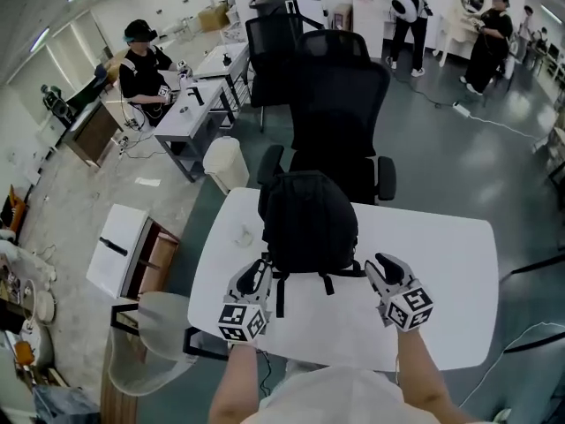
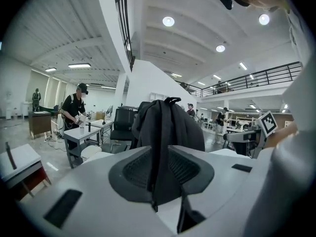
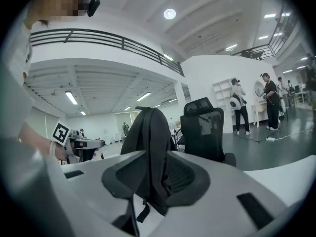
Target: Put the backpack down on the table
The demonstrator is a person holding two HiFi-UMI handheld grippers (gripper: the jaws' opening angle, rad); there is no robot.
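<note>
The left claw point(image 1: 259, 270) and right claw point(image 1: 381, 265) each clamp a strap of the backpack point(image 1: 309, 219) standing just ahead on the surface point(image 1: 441, 263); claw pads hide its base.

Left gripper point(image 1: 257, 275), right gripper point(image 1: 386, 269) (both clamped)

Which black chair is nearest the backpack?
The big black chair right behind the backpack, at the far edge of the table. The other chair stands farther back.
</note>
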